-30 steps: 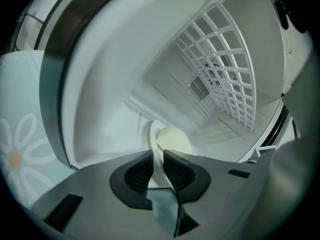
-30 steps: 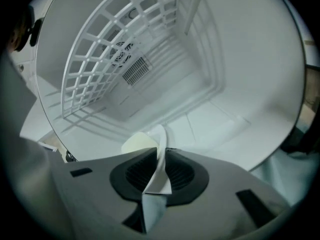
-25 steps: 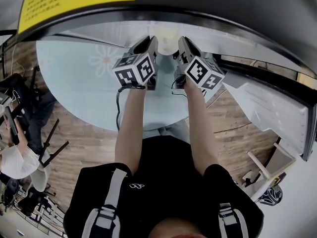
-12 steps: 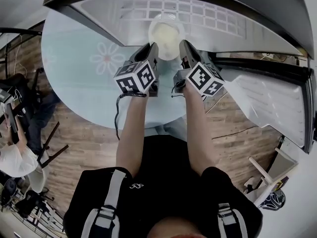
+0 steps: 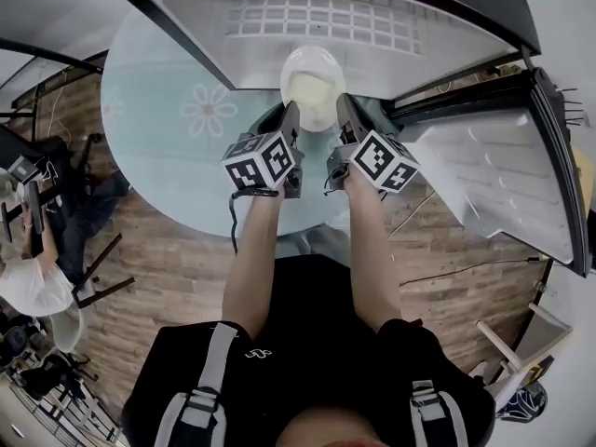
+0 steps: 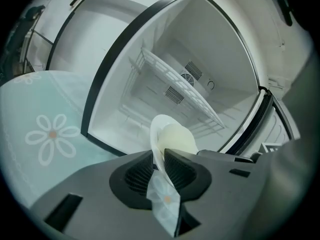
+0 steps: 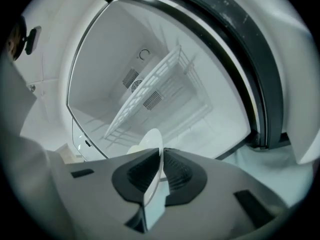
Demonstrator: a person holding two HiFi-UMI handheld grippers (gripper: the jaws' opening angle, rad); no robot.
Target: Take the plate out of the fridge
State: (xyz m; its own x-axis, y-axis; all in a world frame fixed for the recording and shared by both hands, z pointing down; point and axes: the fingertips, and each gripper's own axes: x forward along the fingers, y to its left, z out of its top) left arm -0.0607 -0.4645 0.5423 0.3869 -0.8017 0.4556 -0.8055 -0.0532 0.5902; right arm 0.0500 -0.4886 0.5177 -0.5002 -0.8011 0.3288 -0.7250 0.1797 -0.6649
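A white plate (image 5: 313, 89) with a pale cream middle sits at the mouth of the open fridge (image 5: 326, 21), between my two grippers. My left gripper (image 5: 291, 119) is shut on its left rim. In the left gripper view the plate (image 6: 176, 136) stands edge-on, pinched between the left gripper's (image 6: 160, 153) pads. My right gripper (image 5: 341, 112) holds the right rim. Its jaws are closing, and in the right gripper view the plate's (image 7: 152, 140) thin edge lies pressed between the right gripper's (image 7: 161, 153) pads.
The fridge stands on a round pale-green table (image 5: 177, 128) printed with flowers. Its door (image 5: 503, 175) hangs open at the right. A white wire shelf (image 6: 180, 91) crosses the bare interior. A person (image 5: 23, 287) and dark chairs (image 5: 93, 268) are on the wooden floor at left.
The head view has tipped, so the fridge's inside and the plate, hidden a second ago, now show. Both grippers stay side by side, with the plate between them at the fridge mouth.
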